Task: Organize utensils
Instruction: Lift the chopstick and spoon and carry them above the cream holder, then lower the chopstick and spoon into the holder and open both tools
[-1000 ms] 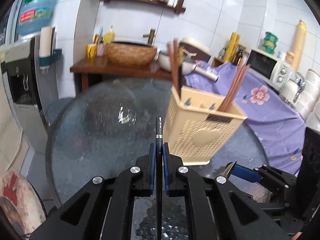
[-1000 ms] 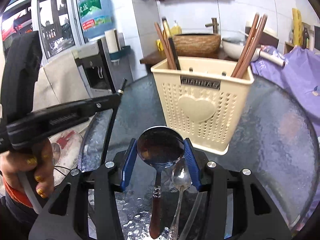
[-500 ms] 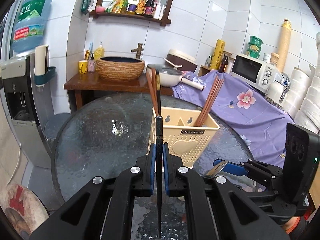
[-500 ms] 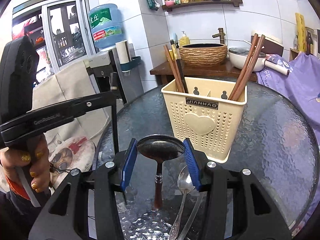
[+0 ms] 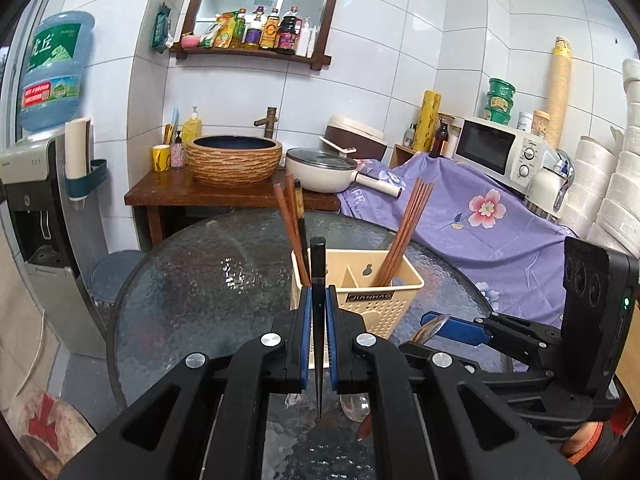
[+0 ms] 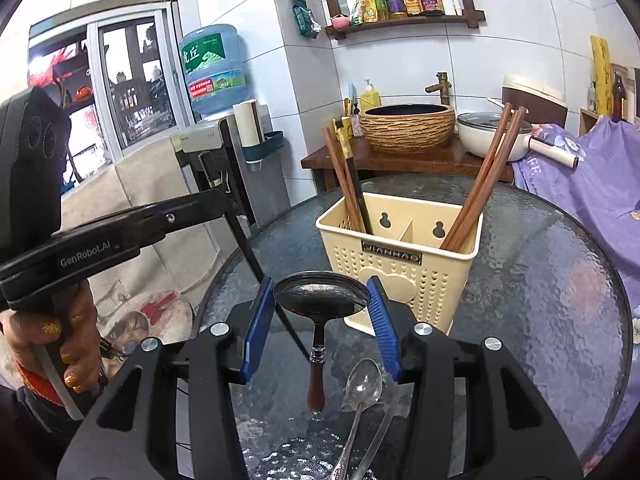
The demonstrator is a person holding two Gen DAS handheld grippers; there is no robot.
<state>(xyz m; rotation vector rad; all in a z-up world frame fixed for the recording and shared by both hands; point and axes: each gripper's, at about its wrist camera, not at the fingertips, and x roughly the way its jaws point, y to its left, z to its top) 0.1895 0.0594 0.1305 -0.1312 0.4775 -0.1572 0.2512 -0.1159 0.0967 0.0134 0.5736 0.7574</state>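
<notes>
- The left gripper (image 5: 318,312) is clamped tight on one dark chopstick (image 5: 318,280), which stands nearly upright between the blue pads; its thick end rises above them and its tip hangs clear above the glass desk (image 5: 200,292).
- In the right wrist view the same chopstick (image 6: 256,256) shows as a thin dark rod slanting down from the left gripper's fingers to behind the right gripper.
- The right gripper (image 6: 320,312) stands about half open, its blue pads pressed on either side of the bowl of a dark ladle (image 6: 320,296); the ladle's brown handle hangs down, off the desk.
- From the left wrist view the right gripper (image 5: 436,326) appears low on the right, with the ladle's bowl just showing at its pads.
- A cream holder (image 6: 400,256) stands on the desk just beyond both grippers, divided into compartments.
- Brown chopsticks (image 6: 346,184) with one dark one lean in its left compartment; more brown chopsticks (image 6: 484,184) lean in the right one.
- A steel spoon (image 6: 362,388) lies on the desk below the right gripper, with another thin steel handle beside it.
- A hand (image 6: 60,344) grips the left gripper's handle.
</notes>
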